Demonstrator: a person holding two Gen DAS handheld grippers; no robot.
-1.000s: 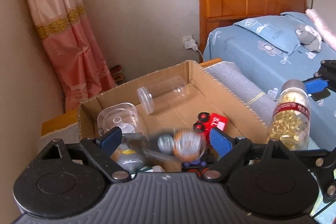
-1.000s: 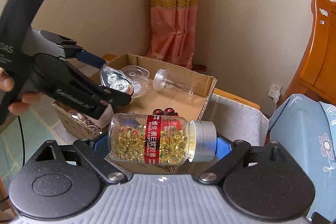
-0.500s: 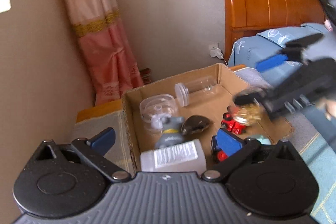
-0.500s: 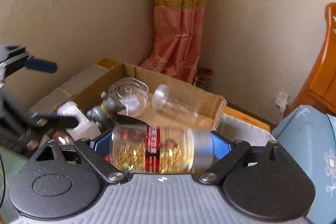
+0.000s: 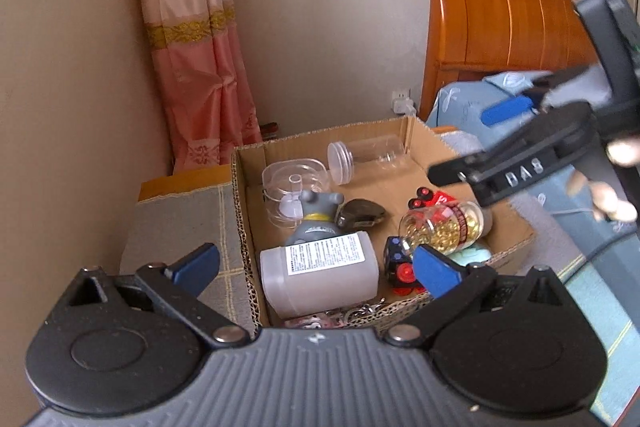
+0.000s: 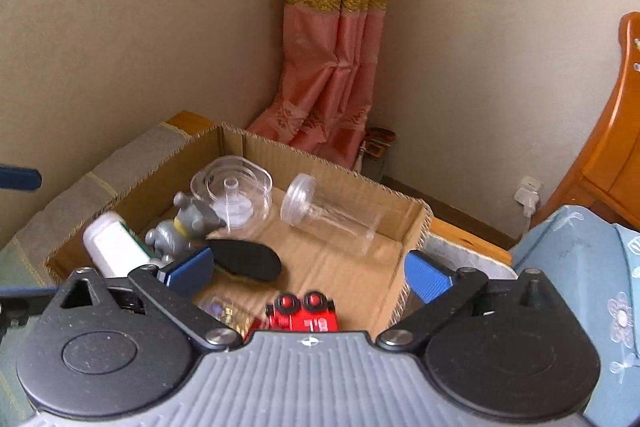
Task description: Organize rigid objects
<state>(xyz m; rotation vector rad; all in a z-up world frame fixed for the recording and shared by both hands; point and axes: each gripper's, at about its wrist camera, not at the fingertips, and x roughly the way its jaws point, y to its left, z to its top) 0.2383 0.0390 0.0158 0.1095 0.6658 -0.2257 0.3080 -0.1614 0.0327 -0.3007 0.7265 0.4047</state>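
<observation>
capsule bottle: clear plastic bottle of yellow capsules with red label and silver cap (image 5: pixel 444 225), now lying on its side inside the box near the right wall, against the red toy car; a second ago it was clamped crosswise in the right jaws, so it is just dropped in
white bottle: squat white plastic bottle with printed label (image 5: pixel 320 273), lying in the box's near-left corner; also newly in, a second ago the left jaws were carrying items over the box
box: open brown cardboard box (image 5: pixel 242 195), sitting on a cloth-covered counter beside the bed
right gripper: (image 6: pixel 308 273) jaws opening, spreading wide, nothing between the blue pads; hovering over the box's near edge, seen from the left wrist view as a black arm above the capsule bottle
left gripper: (image 5: pixel 316 265) jaws standing wide and empty, hanging just behind the white bottle
other contents: grey mouse figurine (image 5: pixel 316 217), dark oval piece (image 5: pixel 360 217), red toy car (image 6: pixel 306 313), clear round container (image 5: pixel 294 183), clear tube jar with lid (image 5: pixel 366 157), all resting loose on the box floor
change meaning: both loads are released into the box, both hands are freeing up; judging this placement step done
next likely: backing off and reaching for whatever rigid items remain outside; none showing in these views, so cannot tell how much is left
risk: capsule bottle is round and lying down, may be rolling against the car
</observation>
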